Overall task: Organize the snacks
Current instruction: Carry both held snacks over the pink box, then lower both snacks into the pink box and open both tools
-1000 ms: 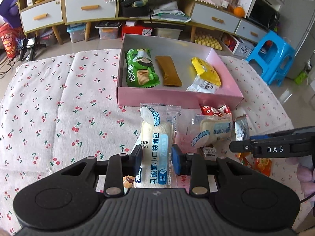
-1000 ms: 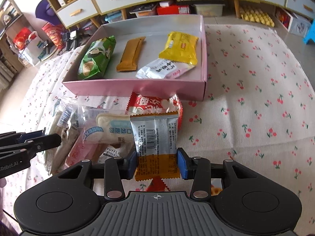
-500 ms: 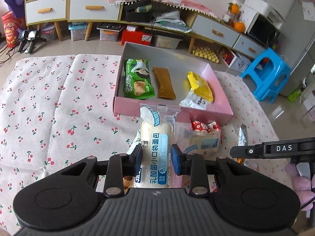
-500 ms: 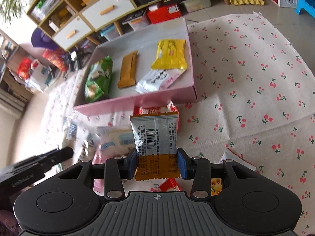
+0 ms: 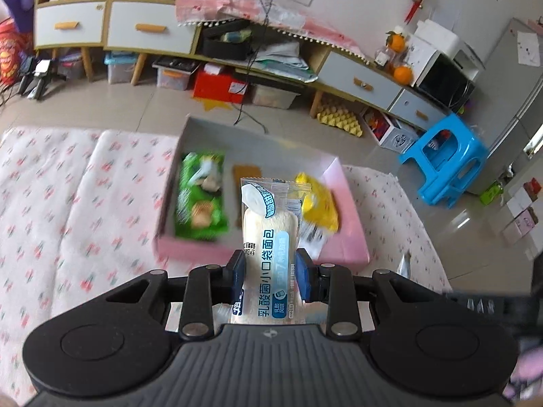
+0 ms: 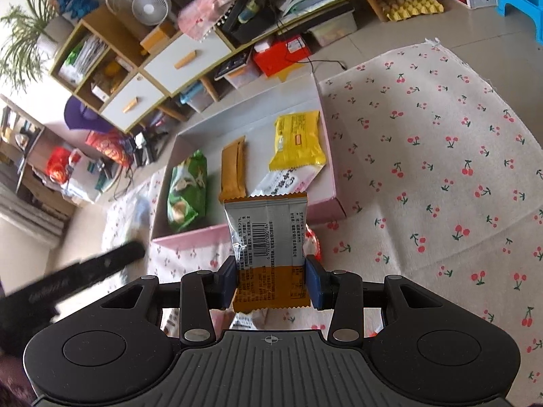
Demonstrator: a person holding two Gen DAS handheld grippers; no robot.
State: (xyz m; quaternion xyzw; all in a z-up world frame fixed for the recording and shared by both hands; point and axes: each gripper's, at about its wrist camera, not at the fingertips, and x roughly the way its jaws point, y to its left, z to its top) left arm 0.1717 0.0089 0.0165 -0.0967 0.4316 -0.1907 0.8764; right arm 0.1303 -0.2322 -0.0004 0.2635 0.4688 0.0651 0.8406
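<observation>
left wrist view: left gripper [image 5: 269, 269] jaws clamp the bread packet [image 5: 268, 254], right gripper [image 6: 270, 279] jaws clamp the silver-orange snack packet [image 6: 268, 247]; release both only well inside the pink box [image 5: 342, 234], beside the yellow packet [image 5: 319, 203].

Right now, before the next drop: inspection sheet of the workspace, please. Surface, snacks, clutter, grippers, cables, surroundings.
Surface: cherry-print cloth, creased, box sitting on it.
Job's things: pink box holds a green bag, a brown bar, a yellow pack and a white pack. A red packet lies on the cloth outside the near wall.
Clutter: more wrappers under the right gripper, too hidden to name.
Grippers: left gripper shut on a bread pack; right gripper shut on a silver-orange packet. Both held above the box's near wall.
Cables: black cable on the floor behind the box.
Surroundings: drawer cabinets, blue stool, storage bins.
</observation>
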